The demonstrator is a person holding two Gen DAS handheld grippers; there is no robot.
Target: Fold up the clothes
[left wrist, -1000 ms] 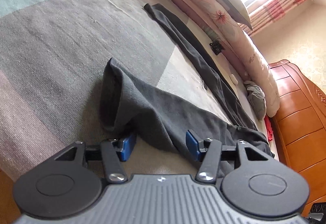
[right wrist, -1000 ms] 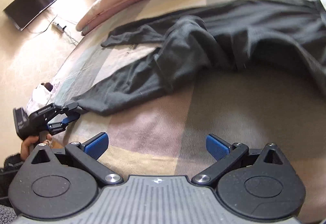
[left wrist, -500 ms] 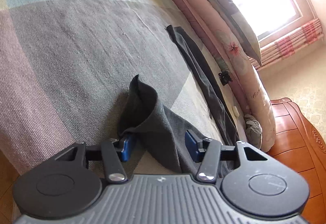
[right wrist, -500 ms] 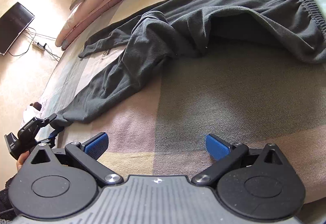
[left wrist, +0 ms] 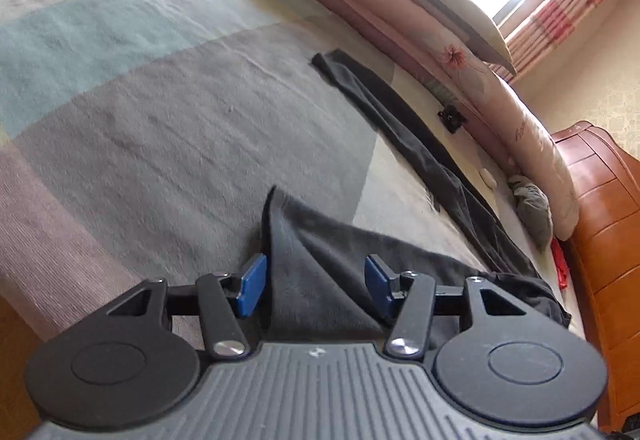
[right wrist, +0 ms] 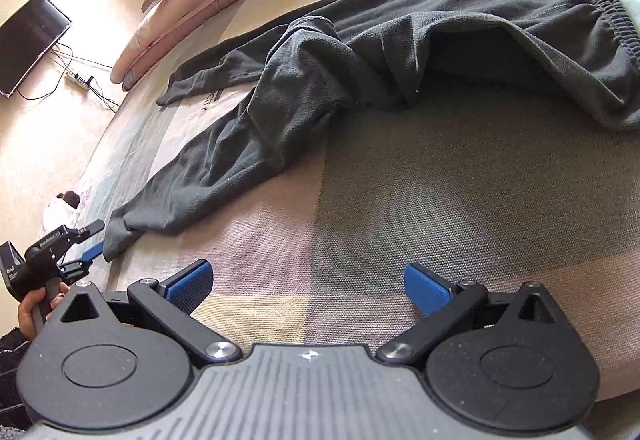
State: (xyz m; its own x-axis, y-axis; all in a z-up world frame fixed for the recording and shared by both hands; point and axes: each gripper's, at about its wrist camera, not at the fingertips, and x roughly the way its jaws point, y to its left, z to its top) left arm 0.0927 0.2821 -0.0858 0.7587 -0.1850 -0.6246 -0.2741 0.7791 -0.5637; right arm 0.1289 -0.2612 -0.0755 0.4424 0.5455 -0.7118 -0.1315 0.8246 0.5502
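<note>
1. While the dark grey trousers [right wrist: 360, 52] lie spread across the bed [right wrist: 480, 180], filling the upper half of the right wrist frame with the waistband at the upper right and both legs trailing to the left, no neat fold is seen in them; the nearer leg is bunched and twisted at mid-frame.
2. The step in hand is judged to be the handling of the nearer leg's cuff [left wrist: 296, 240]: in the left wrist view the cloth is seen standing up between the blue pads of the left hand-held gripper [left wrist: 314, 280], at the lower middle of the frame.
3. The pads are held apart, with a gap visible on either side of the cloth; the cuff is bracketed, not clamped.
4. If the cuff is to be carried, the pads would have to be brought together on it; whether it is about to be taken or was just let go cannot be settled.
5. The left hand-held gripper is seen at the lower left of the right wrist frame, held low and roughly level at the bed's edge by a hand [right wrist: 32, 312].
6. The right hand-held gripper [right wrist: 308, 288] is held wide apart over bare bedcover, nothing between its pads, well short of the waistband.
</note>
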